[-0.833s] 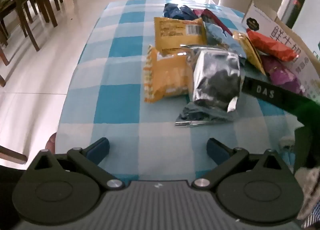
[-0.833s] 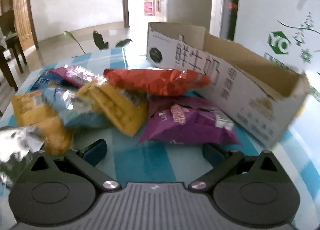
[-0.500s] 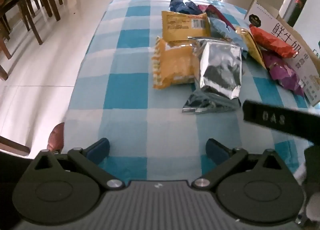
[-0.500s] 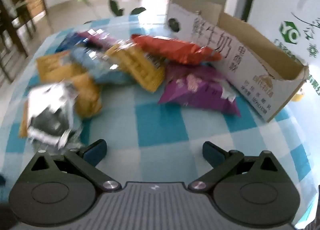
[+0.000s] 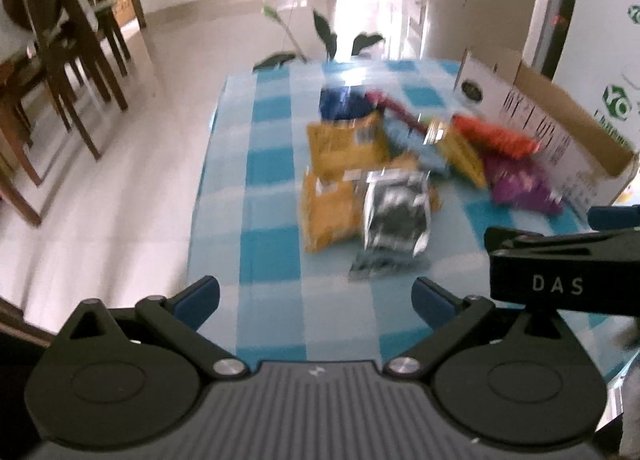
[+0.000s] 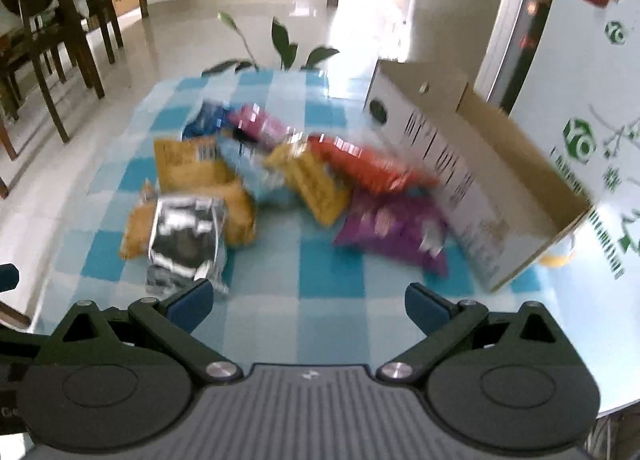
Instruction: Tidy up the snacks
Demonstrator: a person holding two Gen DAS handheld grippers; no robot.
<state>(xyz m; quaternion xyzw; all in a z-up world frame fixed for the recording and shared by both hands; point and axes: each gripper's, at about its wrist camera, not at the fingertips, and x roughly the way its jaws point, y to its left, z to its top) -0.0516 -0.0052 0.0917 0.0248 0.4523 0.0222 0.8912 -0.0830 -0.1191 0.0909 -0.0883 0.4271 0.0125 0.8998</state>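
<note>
A heap of snack bags lies on the blue-checked table point(image 5: 272, 244): a silver bag point(image 5: 396, 217) nearest, orange-yellow bags point(image 5: 328, 211), a red bag point(image 6: 372, 167), a purple bag point(image 6: 394, 234), and blue and pink bags at the far end. An open cardboard box point(image 6: 500, 179) stands lengthwise to the right of the heap. My left gripper point(image 5: 316, 298) hangs open above the near table edge, nothing between its fingers. My right gripper point(image 6: 306, 306) is open too, short of the bags, and empty. Its side point(image 5: 560, 272) shows at the right of the left wrist view.
Wooden chairs point(image 5: 72, 71) stand on the tiled floor to the left of the table. A leafy plant point(image 6: 280, 43) rises behind the far table edge. A white fridge point(image 6: 580, 71) with green print stands right behind the box. Both pictures are blurred by motion.
Both grippers have pulled back and up from the heap, so the bags look smaller and farther off. The snacks and the box have not moved. Both stay open.
</note>
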